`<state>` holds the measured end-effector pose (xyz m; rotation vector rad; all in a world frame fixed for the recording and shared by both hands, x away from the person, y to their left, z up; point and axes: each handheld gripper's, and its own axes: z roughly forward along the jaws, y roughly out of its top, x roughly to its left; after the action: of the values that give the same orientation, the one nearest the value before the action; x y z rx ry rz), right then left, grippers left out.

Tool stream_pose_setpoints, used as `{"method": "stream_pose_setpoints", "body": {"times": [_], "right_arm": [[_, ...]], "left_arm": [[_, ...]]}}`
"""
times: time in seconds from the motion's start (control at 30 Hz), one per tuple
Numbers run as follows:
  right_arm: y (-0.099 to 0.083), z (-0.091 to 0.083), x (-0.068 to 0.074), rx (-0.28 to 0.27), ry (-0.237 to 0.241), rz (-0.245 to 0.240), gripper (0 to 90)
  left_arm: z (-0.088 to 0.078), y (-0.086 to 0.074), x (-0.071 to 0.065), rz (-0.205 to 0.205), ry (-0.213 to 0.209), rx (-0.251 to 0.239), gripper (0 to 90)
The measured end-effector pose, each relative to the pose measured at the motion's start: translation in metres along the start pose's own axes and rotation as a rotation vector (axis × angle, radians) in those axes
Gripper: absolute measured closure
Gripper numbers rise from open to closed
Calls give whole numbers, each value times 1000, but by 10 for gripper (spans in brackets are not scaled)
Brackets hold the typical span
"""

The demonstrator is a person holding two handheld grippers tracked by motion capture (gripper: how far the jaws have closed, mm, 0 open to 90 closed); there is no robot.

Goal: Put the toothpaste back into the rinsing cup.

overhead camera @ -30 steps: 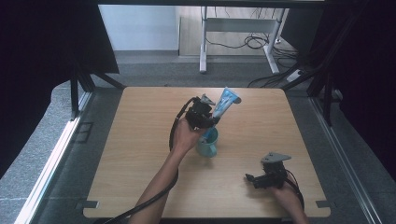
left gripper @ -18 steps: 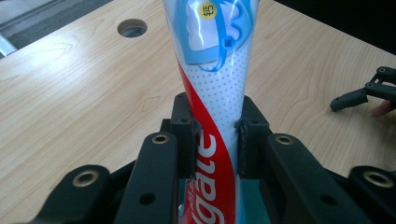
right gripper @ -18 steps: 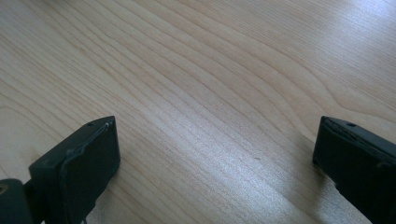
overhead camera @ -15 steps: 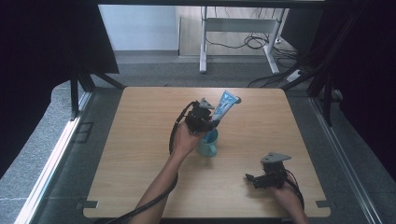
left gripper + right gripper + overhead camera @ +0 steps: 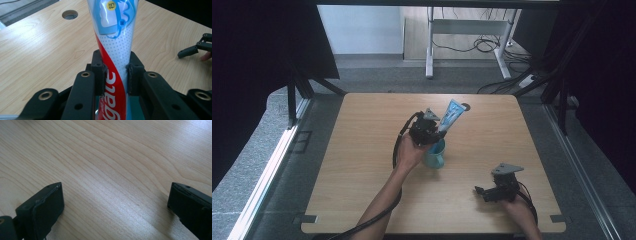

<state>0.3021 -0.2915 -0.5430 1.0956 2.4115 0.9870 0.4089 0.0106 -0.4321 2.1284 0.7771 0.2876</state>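
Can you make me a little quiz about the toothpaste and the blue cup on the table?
1. True or false: the left tool is shut on the toothpaste tube.
2. What stands right below the tube in the high view? A) a bowl B) a blue cup C) a book
3. Fill in: the right tool has its jaws ____, with nothing between them but the bare wooden table.

Key
1. True: both pads press the tube's sides.
2. B, the blue cup; the tube tilts up out of it.
3. Open.
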Motion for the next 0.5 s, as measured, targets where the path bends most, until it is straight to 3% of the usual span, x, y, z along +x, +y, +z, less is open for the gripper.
{"method": "stream_pose_setpoints", "body": {"times": [0.5], "right_arm": [[0,0,0,0,0,0,1]], "left_arm": [[2,-13,2,-26,-10,-23,723]]}}
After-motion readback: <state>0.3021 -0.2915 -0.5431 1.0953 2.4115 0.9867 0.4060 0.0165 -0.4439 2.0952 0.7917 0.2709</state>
